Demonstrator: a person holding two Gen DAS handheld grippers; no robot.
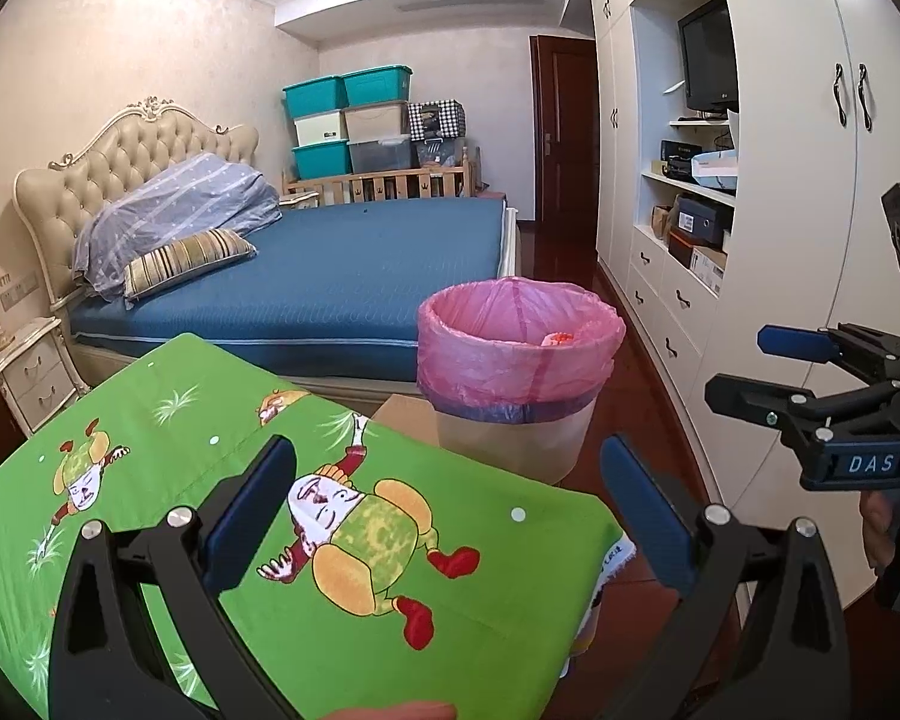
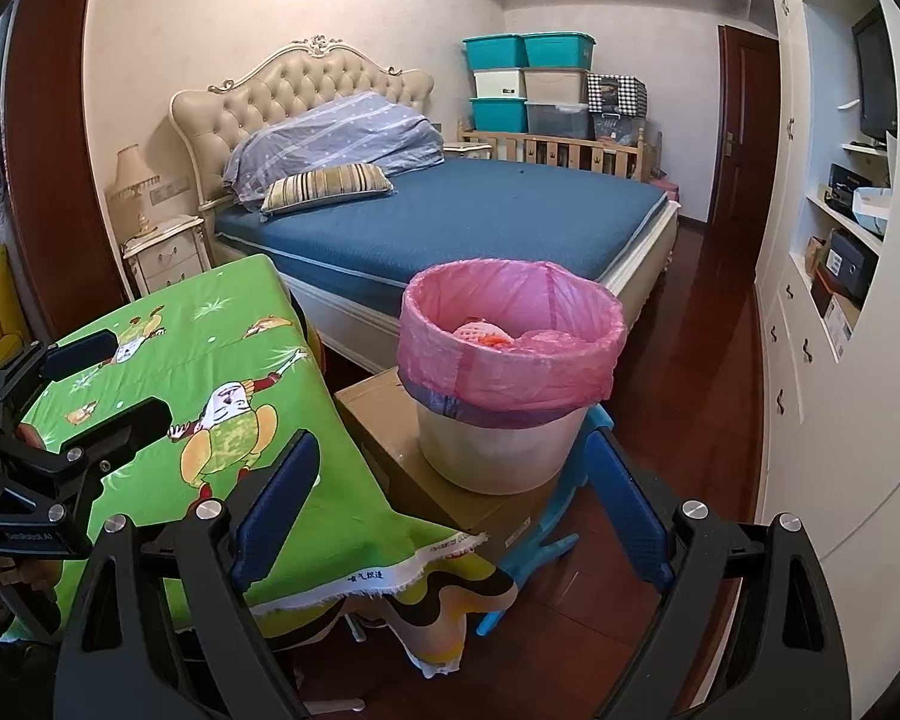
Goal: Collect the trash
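Now both my grippers, left gripper and right gripper, gape empty, the pink-lined bin (trash seemingly inside already) ahead, nearer my right, beside the green-clothed desk.

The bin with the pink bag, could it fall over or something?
Maybe. The bin stands on a cardboard box that seems to rest on a blue stool, so a bump from a gripper might tip it. The pink bag is only folded over the rim, so a snag could pull it loose. Both the left gripper and the right gripper are open and empty.
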